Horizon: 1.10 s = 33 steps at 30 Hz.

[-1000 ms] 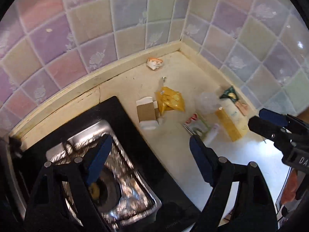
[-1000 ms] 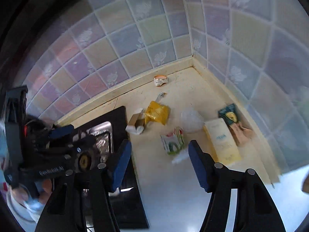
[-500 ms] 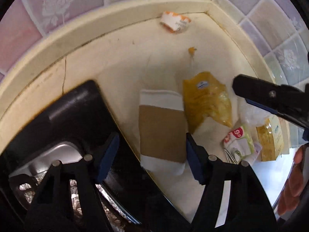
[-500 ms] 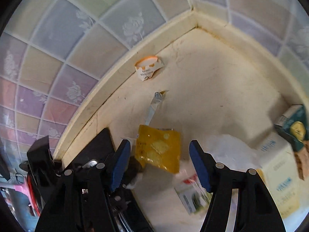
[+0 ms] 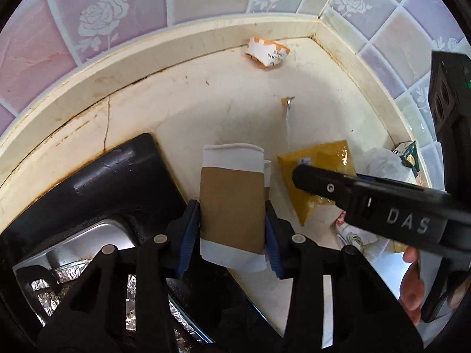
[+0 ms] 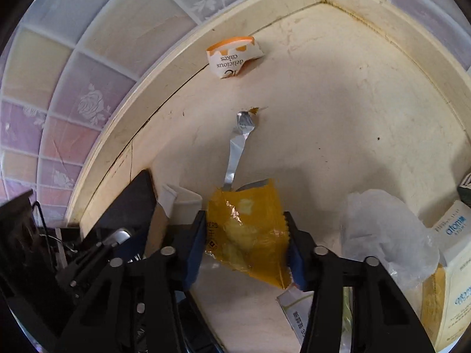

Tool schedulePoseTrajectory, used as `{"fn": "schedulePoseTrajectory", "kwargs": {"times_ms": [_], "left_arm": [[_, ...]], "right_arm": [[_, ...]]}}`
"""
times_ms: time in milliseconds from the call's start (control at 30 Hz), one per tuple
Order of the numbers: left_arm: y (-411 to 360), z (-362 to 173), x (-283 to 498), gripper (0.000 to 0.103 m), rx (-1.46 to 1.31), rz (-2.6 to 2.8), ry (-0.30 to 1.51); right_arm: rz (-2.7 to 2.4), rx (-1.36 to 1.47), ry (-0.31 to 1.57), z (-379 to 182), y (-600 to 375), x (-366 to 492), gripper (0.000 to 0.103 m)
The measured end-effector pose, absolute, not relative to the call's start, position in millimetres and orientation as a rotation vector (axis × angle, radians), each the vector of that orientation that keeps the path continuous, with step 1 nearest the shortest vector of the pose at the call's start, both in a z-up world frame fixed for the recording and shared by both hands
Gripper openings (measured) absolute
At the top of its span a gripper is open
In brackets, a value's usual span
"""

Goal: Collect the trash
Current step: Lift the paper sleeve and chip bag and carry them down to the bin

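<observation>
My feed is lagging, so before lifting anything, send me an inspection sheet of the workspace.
Surface: cream counter, stained, cracked near the stove.
Job's things: flattened paper cup with a brown sleeve; yellow wrapper; both lying on the counter.
Clutter: cake wrapper by the wall, foil strip, plastic bag, carton at right.
Grippers: left tongs pinch the cup, right tongs pinch the yellow wrapper; both have just been closing.
Cables: nothing seen.
Surroundings: rose-patterned tiles, black stove with foil liner.

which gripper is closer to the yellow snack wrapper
Right. The right gripper has just been closing its jaws around the yellow snack wrapper, pads at both edges. The left gripper sits beside it, closing on the flattened paper cup.
</observation>
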<state>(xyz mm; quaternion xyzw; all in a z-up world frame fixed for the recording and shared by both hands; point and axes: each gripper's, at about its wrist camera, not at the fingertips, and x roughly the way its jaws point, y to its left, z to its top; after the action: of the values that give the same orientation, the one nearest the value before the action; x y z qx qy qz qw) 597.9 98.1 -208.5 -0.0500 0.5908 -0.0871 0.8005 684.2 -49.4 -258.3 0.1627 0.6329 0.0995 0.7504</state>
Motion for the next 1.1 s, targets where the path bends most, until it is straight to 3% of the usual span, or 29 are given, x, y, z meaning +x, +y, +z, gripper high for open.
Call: {"fn": "schedulePoseTrajectory", "kwargs": {"times_ms": [200,567,1100], "left_arm": [[98,-183,576,0.038,-0.123,-0.192,1.216],[90,-136,487,0.038,-0.131,-0.206,1.145],[23,-75,275,0.038,-0.132,-0.257,1.020]], "right_arm": [[0.215,0.342,1.300,-237,-55,661,0.026],[0.287,0.356,1.156,-159,-96,570,0.024],[0.418,0.305,1.055,-97,-158,316,0.024]]}}
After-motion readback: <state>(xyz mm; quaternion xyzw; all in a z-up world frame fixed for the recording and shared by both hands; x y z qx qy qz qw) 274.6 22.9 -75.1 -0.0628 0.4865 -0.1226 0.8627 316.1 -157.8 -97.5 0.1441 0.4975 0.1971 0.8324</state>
